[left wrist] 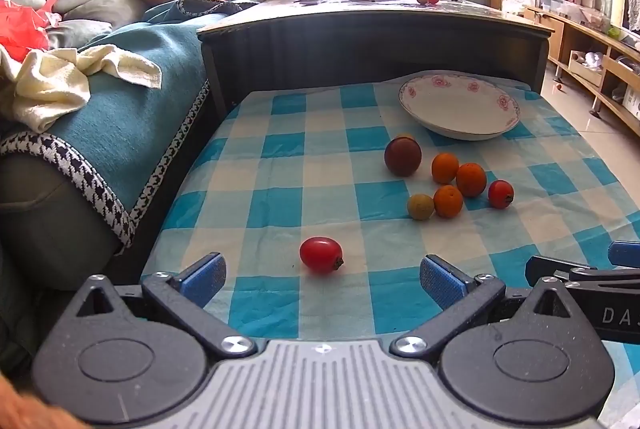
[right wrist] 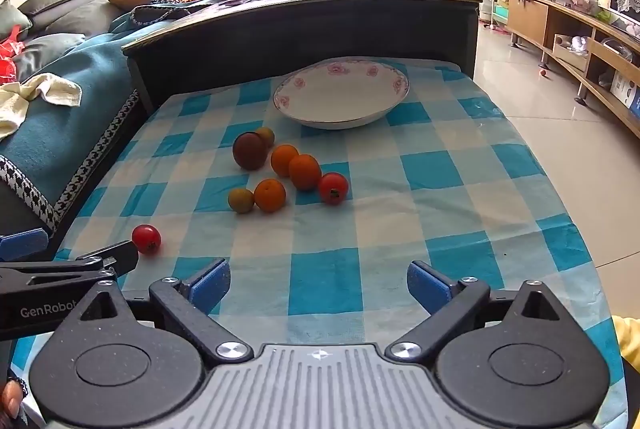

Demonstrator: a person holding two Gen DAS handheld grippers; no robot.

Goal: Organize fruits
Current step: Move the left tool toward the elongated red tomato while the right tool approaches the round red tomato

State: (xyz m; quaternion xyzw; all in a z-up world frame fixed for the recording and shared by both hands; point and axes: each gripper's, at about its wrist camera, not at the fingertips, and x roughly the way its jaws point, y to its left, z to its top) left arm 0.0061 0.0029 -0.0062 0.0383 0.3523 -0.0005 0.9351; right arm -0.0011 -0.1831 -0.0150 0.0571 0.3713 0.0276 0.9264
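Several fruits lie on a blue checked tablecloth [left wrist: 280, 165]. A lone red tomato [left wrist: 321, 255] sits just ahead of my left gripper [left wrist: 322, 279], whose jaws stand open and empty. Farther on is a cluster: a dark plum [left wrist: 403, 157], three oranges [left wrist: 471, 180], a greenish fruit [left wrist: 420, 206] and a second tomato [left wrist: 500, 193]. An empty white plate with pink flowers [left wrist: 460, 107] stands behind them. In the right wrist view my right gripper [right wrist: 319, 283] is open over bare cloth, the cluster [right wrist: 305, 172] and plate [right wrist: 342, 97] ahead, the lone tomato [right wrist: 146, 238] at left.
A sofa with a teal cover [left wrist: 120, 117] and a cream towel [left wrist: 52, 85] lies to the left. A dark cabinet [left wrist: 360, 41] behind the table carries more fruit, a box and a basket. Wooden shelves [right wrist: 580, 41] and tiled floor are at right.
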